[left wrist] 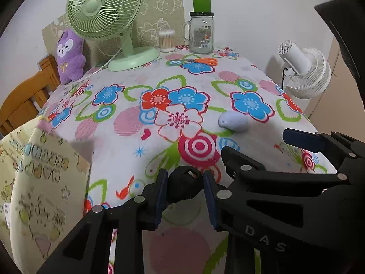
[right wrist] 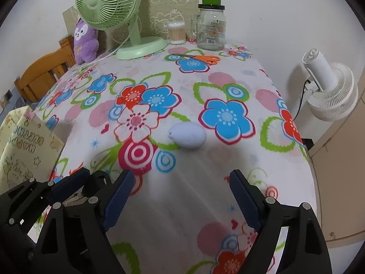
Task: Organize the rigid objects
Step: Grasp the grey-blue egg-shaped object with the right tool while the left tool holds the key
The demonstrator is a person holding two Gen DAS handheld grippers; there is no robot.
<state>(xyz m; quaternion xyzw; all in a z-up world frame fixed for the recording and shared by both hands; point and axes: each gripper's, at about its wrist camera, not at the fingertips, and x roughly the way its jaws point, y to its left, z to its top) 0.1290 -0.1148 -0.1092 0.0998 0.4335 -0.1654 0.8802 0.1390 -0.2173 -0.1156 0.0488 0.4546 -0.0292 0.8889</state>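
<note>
Two tongs: my left tongs [left wrist: 184, 183] clamp one black key fob [left wrist: 185, 183]; my right tongs [right wrist: 180, 196] gape empty; one lilac egg-shaped object [right wrist: 187, 135] lies on the surface [right wrist: 228, 80].

Even indoor light, fisheye edges, motion-blurred foreground, soft shadows

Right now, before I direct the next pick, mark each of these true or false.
1. The left hand-held gripper is shut on a small black object. True.
2. The right hand-held gripper holds the pale blue oval object. False: its jaws are open with nothing between them, and the oval lies on the floral tablecloth.
3. The orange-handled scissors lie in front of the glass jar. True.
4. The green fan lies tipped over. False: it stands upright on its base.
</note>
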